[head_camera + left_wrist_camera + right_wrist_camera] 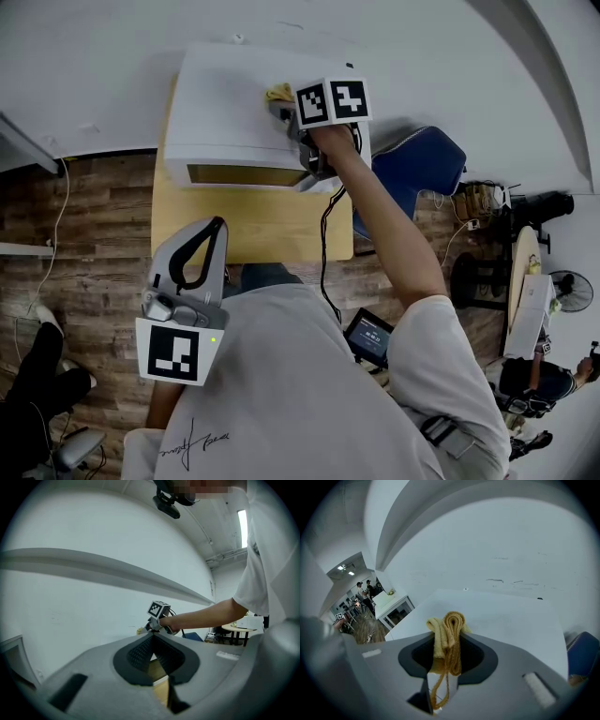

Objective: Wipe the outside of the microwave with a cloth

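A white microwave [230, 112] sits at the back of a small wooden table [248, 225], against the wall. My right gripper [284, 105] reaches over its top near the right side, shut on a folded yellow cloth [278, 92]. In the right gripper view the cloth [449, 634] sticks out between the jaws, just above the microwave's white top [497, 620]. My left gripper [217, 223] hangs low by the person's body, over the table's front edge; its jaws meet with nothing held [151, 645]. The left gripper view shows the right gripper [152, 626] far ahead.
A blue chair [412, 169] stands right of the table. A black cable [325, 244] hangs from the right gripper down past the table. A white wall [112, 56] lies behind the microwave. Wooden floor [84, 216], another person's legs [37, 375] at the lower left.
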### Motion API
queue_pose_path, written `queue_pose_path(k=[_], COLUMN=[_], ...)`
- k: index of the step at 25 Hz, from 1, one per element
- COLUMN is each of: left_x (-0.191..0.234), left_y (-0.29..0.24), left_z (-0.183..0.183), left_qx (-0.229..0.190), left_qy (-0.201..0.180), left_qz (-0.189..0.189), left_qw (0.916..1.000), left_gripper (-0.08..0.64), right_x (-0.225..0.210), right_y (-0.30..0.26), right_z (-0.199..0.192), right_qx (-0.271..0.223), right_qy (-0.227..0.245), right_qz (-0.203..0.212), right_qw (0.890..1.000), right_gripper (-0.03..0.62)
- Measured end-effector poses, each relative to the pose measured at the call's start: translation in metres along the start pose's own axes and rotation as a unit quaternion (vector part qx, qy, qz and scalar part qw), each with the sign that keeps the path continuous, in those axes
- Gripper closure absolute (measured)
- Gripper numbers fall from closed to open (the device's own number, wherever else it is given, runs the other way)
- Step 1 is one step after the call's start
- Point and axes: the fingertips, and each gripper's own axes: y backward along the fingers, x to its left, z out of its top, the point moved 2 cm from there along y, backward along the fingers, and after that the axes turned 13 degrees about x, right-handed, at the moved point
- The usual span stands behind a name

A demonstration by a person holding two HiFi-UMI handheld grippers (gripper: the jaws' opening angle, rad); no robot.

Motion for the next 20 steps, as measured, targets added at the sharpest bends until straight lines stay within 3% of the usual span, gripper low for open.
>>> queue_pose_path(k=[20], left_x=[0.037], left_y=[0.032], left_z=[-0.009], left_qx=[-0.004], left_qy=[0.034], left_qz=[0.072], left_qw=[0.9968], left_gripper=[0.569], right_x=[0.093], right_y=[-0.05], right_z=[0.042], right_qx=[0.019], right_qy=[0.072], right_qz=[0.056], right_qw=[0.996], right_gripper=[0.474])
